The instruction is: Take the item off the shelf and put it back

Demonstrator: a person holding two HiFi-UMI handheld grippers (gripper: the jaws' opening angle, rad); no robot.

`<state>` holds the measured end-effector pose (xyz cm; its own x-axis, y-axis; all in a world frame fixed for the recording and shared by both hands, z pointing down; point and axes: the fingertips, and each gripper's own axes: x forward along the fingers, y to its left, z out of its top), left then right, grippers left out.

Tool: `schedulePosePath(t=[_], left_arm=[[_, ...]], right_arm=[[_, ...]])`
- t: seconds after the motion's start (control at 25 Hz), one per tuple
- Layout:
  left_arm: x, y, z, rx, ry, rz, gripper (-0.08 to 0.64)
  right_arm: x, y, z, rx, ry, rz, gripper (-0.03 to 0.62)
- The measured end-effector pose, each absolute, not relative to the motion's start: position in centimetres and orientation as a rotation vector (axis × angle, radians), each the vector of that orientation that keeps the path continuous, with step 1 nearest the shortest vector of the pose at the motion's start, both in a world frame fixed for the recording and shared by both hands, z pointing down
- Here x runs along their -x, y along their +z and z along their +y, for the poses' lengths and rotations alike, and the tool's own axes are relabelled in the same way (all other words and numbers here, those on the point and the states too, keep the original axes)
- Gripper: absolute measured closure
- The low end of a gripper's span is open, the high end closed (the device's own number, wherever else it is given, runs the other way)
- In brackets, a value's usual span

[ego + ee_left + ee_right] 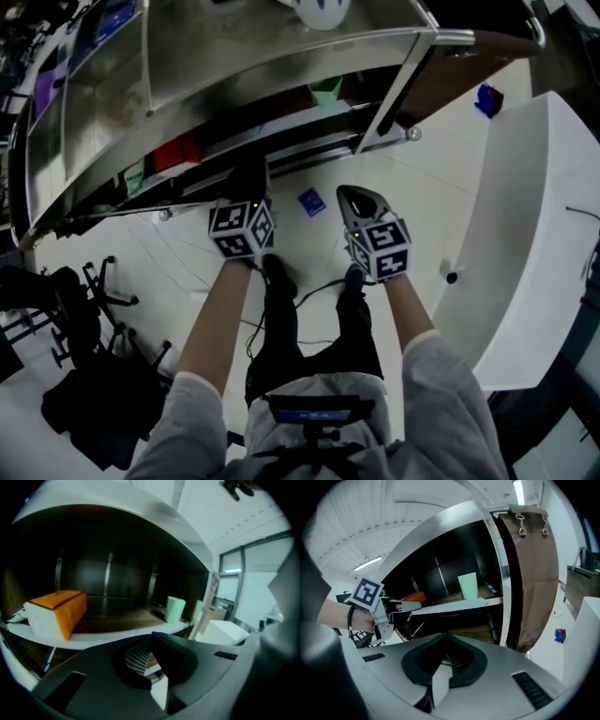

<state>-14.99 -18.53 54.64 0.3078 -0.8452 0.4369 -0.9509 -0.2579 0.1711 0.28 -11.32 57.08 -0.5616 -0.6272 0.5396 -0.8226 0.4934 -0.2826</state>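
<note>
A metal shelf unit (pixel 281 66) stands in front of me. On its middle board sit an orange and white box (pixel 56 611) at the left and a pale green carton (pixel 175 609) further right, both upright. In the head view the box (pixel 176 152) and the carton (pixel 325 90) show under the top board. My left gripper (pixel 248 183) is held just before the shelf's edge, below the box, jaws shut on nothing. My right gripper (pixel 356 197) hangs beside it, apart from the shelf, also shut and empty. The right gripper view shows the left gripper (pixel 401 606) near the board.
A brown bag (pixel 532 573) hangs on the shelf's right side. A white counter (pixel 525 234) curves along my right. A blue packet (pixel 311 202) lies on the floor by the shelf's foot. Dark chairs and a bag (pixel 94 394) crowd the left.
</note>
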Motion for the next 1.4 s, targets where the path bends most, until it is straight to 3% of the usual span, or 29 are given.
schedulePosePath(t=[0.08,0.28,0.44,1.16,1.4], left_arm=[[13.4,57.0,-16.6,-2.230,0.442,-1.519,0.538],[11.2,66.3,-13.1,-2.218,0.619,-1.326,0.383],[10.2,74.8,-11.2,-2.181,0.769,-1.194,0.309],[7.2,102.3,-8.4,-2.067,1.224,-0.813,0.122],[7.5,111.3,-7.6,-2.018,1.319,-0.753,0.089]], right_arm=[[-0.6,58.8,-10.7,-1.226,0.766,-2.358,0.583],[-1.8,64.1,-9.5,-1.271,0.825,-2.309,0.583],[-2.8,69.0,-9.1,-1.308,0.856,-2.266,0.583],[-3.6,90.5,-8.0,-1.327,0.923,-2.117,0.583],[-2.8,98.9,-7.6,-1.276,0.988,-2.065,0.583]])
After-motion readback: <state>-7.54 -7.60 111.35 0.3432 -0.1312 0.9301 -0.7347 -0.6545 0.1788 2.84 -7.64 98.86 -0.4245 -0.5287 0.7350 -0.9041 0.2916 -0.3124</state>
